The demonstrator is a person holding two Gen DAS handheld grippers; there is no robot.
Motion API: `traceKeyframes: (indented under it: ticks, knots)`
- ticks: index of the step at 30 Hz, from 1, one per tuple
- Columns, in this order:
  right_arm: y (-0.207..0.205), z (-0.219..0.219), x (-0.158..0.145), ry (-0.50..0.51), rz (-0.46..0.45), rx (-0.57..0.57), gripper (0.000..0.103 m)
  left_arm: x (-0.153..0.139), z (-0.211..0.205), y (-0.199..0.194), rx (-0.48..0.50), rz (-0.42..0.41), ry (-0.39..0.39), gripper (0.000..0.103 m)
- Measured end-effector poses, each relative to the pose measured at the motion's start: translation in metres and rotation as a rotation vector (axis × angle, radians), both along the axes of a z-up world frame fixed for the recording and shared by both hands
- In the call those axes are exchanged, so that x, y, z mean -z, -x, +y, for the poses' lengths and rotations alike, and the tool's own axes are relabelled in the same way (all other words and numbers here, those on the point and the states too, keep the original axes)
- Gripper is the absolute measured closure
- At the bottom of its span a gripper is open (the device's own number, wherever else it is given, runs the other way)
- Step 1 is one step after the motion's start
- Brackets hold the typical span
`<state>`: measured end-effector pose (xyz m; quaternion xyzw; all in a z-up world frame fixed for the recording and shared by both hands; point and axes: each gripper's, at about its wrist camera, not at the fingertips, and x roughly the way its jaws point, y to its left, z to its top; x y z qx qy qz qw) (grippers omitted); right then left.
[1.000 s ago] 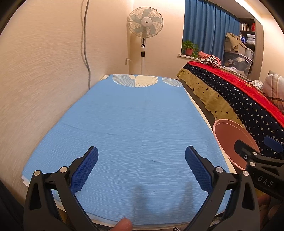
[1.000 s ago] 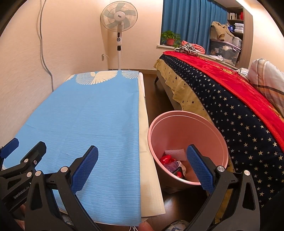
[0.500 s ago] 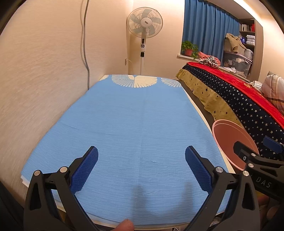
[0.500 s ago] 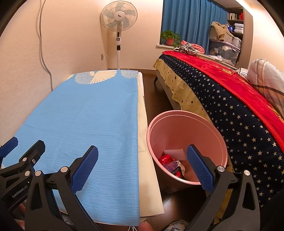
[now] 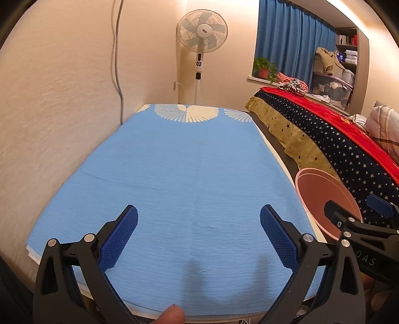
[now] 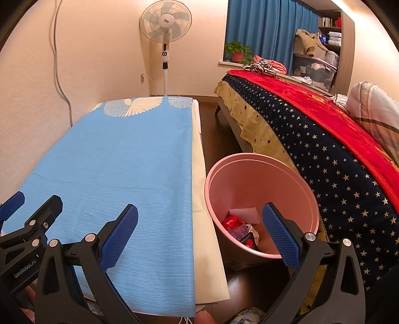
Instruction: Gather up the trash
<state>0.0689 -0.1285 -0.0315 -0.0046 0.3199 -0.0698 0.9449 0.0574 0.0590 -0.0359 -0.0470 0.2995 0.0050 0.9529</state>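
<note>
A pink bin (image 6: 264, 184) stands on the floor between the table and the bed; it holds crumpled trash (image 6: 239, 226), red, white and purplish. Its rim also shows in the left wrist view (image 5: 324, 189). My left gripper (image 5: 198, 221) is open and empty above the near end of the blue tablecloth (image 5: 189, 169). My right gripper (image 6: 199, 220) is open and empty, hovering over the table's right edge and the bin's near rim. Each gripper shows at the edge of the other's view.
A bed with a starry navy and red blanket (image 6: 324, 139) runs along the right. A standing fan (image 6: 165, 22) stands beyond the table's far end. A wall with a hanging cable (image 5: 117, 54) borders the table's left side. Dark floor lies between table and bed.
Both grippers have shifted slightly; the views barely change. Both stay open and empty.
</note>
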Motion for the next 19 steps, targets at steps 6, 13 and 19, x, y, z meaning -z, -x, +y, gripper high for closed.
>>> traceKeyframes:
  ticks: [6, 13, 19]
  knots:
    - [-0.0006, -0.0009, 0.0014, 0.001, 0.004, 0.003, 0.005, 0.0025, 0.0, 0.0, -0.013, 0.006, 0.008, 0.008]
    - [-0.0017, -0.0027, 0.0053, 0.001, 0.013, 0.006, 0.005, 0.0043, -0.0022, -0.0007, -0.006, 0.005, 0.006, 0.008]
    - [-0.0019, -0.0027, 0.0064, 0.002, 0.014, 0.007, 0.005, 0.0062, -0.0024, -0.0047, -0.018, 0.024, -0.003, 0.008]
